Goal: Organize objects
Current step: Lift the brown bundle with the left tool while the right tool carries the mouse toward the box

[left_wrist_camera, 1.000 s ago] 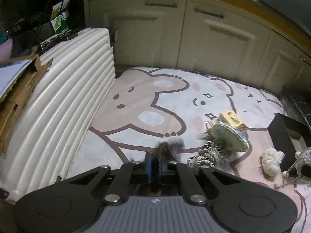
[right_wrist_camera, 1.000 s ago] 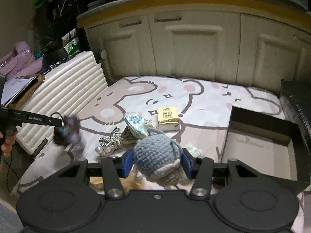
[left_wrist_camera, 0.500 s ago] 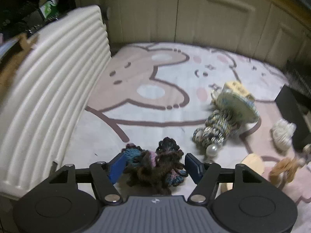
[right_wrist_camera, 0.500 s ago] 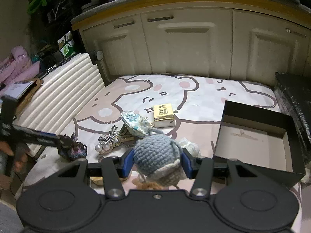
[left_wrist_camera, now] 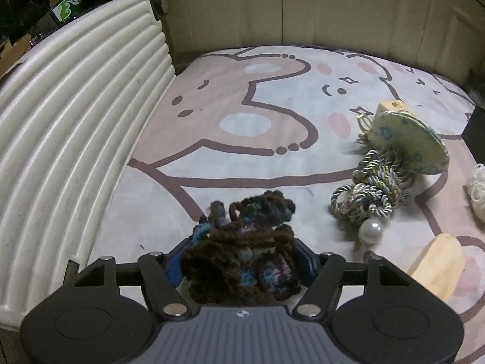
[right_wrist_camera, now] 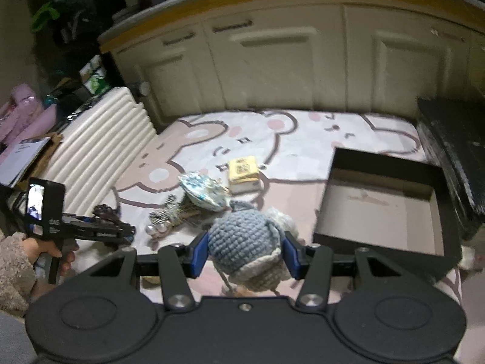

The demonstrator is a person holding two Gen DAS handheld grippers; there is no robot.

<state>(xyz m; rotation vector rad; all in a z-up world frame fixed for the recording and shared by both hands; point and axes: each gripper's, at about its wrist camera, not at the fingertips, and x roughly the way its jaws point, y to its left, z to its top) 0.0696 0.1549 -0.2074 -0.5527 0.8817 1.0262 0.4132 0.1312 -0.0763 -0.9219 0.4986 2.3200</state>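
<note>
Crocheted blue-grey toy (right_wrist_camera: 247, 242) sits clamped between the right gripper (right_wrist_camera: 245, 256) pads — held above the bear-print mat (right_wrist_camera: 303, 148), left of the open black box (right_wrist_camera: 385, 209). Left gripper (left_wrist_camera: 239, 265) stands released, jaws spread around the brown yarn bundle (left_wrist_camera: 242, 251) lying on that mat.

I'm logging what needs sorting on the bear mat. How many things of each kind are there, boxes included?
Crocheted pieces: 2, the brown crocheted piece and the grey-blue crocheted piece
Boxes: 2, the small yellow box and the open black box
Corded fabric charm: 1
White yarn ball: 1
Pale wooden piece: 1
Total: 7
</note>
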